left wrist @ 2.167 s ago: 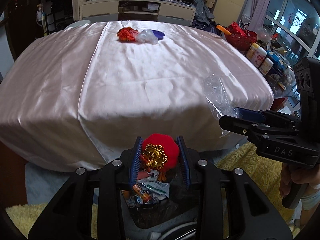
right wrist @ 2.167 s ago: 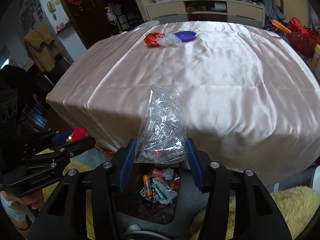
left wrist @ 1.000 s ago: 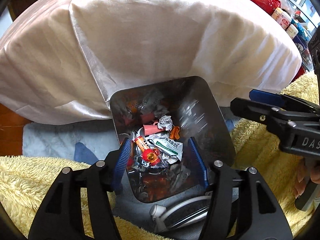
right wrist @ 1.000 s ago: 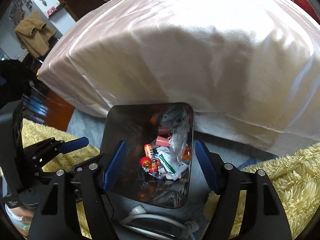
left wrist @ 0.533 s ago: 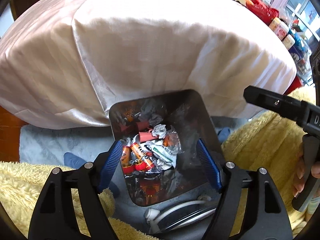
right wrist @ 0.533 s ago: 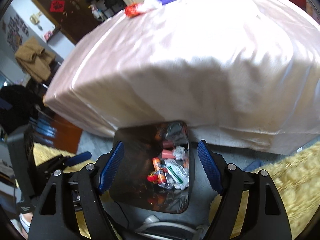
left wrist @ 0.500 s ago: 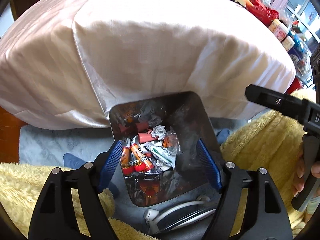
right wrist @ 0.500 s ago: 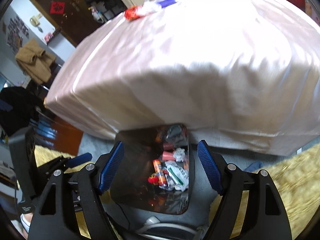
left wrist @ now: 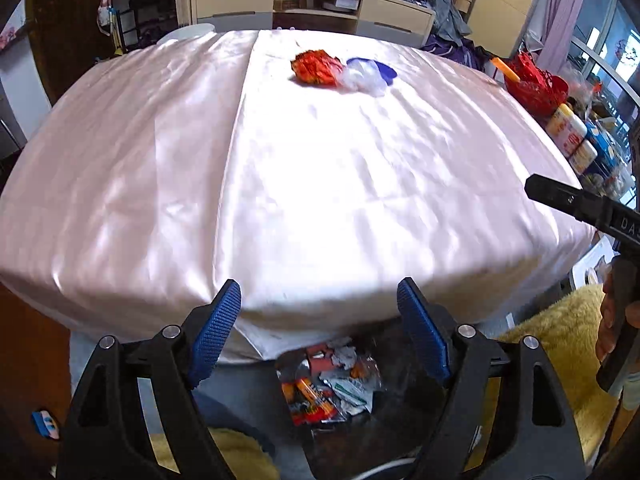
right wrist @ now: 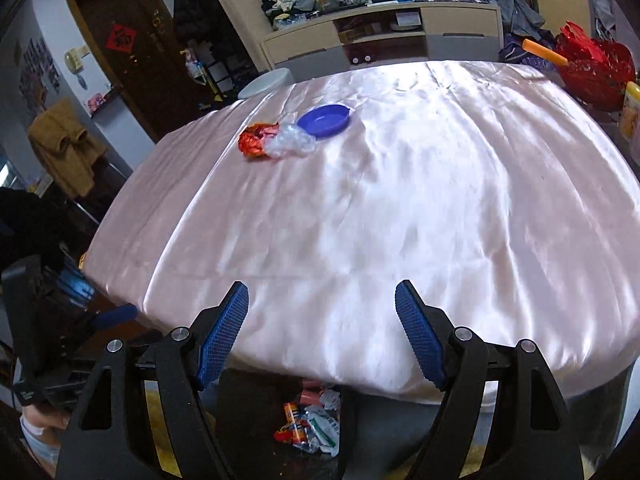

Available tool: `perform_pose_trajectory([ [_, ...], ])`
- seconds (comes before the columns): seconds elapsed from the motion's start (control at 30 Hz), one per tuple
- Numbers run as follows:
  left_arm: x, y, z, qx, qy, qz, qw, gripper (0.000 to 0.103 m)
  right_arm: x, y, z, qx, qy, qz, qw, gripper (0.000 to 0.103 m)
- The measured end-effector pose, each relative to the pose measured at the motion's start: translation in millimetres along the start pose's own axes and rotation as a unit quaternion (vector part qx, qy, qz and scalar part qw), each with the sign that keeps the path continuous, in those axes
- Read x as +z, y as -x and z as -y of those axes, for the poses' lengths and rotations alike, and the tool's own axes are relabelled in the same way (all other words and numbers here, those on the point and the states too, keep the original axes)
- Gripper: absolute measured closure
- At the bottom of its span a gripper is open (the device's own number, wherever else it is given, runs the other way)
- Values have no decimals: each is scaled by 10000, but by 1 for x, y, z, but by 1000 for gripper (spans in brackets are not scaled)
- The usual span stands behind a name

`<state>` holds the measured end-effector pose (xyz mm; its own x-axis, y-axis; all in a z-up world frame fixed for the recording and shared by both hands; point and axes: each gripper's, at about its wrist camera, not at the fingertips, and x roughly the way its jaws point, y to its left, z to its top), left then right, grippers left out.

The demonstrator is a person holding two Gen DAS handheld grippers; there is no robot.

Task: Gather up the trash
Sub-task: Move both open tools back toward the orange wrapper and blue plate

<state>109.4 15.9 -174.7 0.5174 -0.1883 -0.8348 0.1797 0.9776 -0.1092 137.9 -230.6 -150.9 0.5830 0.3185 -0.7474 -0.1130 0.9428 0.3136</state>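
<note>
Both tools are hanging over the near edge of the satin-covered surface, facing the litter left on it, probably because the bin at 6 o'clock already holds its wrappers. The crumpled red wrapper and the clear plastic bag are lying touching at 12 o'clock, far across the cloth, beside a blue dish. The left hand-held gripper is standing with jaws wide apart, having just been spreading, nothing between them; the right hand-held gripper is likewise gaping and carrying nothing
</note>
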Motion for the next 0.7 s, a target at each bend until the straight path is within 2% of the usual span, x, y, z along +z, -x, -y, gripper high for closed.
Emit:
perform_pose_trajectory([
  [0.2,63,-8,-16,147,106,263,9995,26,44,-21,3,-94,62,66,9999,26],
  [0.37,107,-27,-27,208,221,315,9990,26,72,-48,1,-164,189,41,9997,26],
  [0.7,158,-72,-35,206,244,220,9992,26,113,-95,-8,-94,353,-42,9993,27],
])
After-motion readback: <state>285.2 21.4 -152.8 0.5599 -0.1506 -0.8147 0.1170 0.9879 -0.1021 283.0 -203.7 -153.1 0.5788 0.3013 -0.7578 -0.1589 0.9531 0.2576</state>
